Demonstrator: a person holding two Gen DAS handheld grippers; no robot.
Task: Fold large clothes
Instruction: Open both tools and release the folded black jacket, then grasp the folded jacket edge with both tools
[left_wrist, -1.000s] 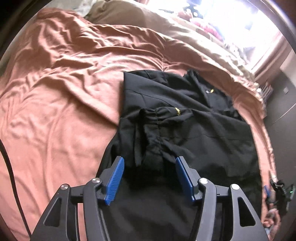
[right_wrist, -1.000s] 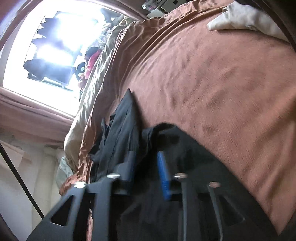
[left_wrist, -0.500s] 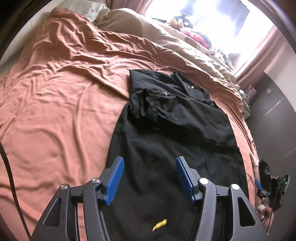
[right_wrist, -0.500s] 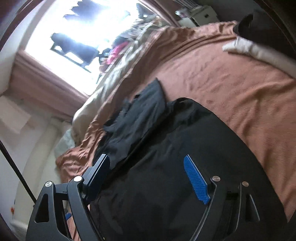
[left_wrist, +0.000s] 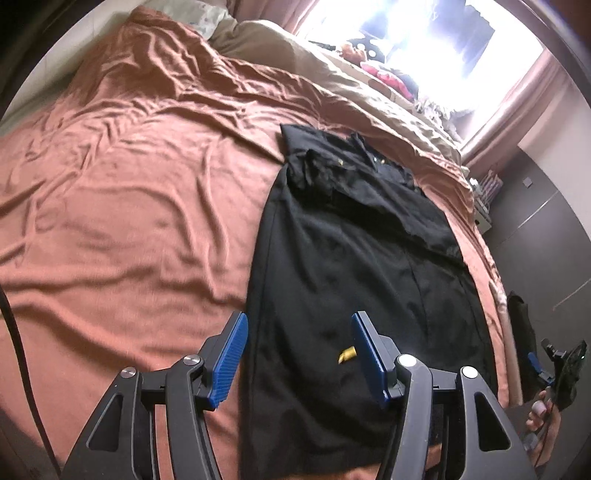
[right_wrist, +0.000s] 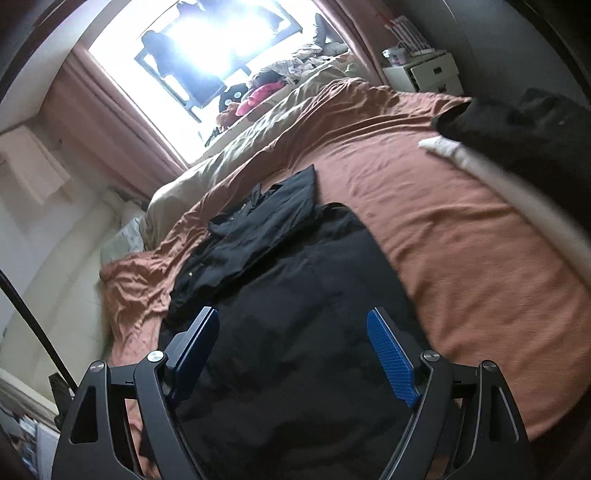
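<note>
Long black garment (left_wrist: 354, 266) spread lengthwise on the rust-brown bedsheet (left_wrist: 122, 206), running from about 6 o'clock up to 12 o'clock in the left wrist view, sleeves and collar bunched at the far end. Wide bare sheet to 9 o'clock of the garment, wrinkled but free of things. Only a narrow strip of sheet at 3 o'clock before the bed edge (left_wrist: 496, 295) drops to a dark wall. Beige duvet (left_wrist: 332, 77) heaped beyond the collar at 12 o'clock, under a bright window (left_wrist: 424, 40).

Left hand-held gripper (left_wrist: 299, 354) released, blue pads well apart and clear of the cloth, hovering above the garment's near end; left pad over the garment's left edge, right pad over its middle, beside a small yellow tag (left_wrist: 347, 355). At 4 o'clock, fingers of a hand (left_wrist: 541, 413) around a dark device, probably the other tool, though too small to tell for sure.

From the right wrist view, same garment (right_wrist: 295, 332) filling the lower middle, folded upper part toward 11 o'clock. Right hand-held gripper (right_wrist: 295, 354) released, nothing between its pads, jaws having just been opening wider, above the garment's near part. Open sheet (right_wrist: 461, 258) at 3 o'clock, up to a pale folded cloth (right_wrist: 491, 173) under a dark bundle (right_wrist: 528, 125) at 2 o'clock.
</note>
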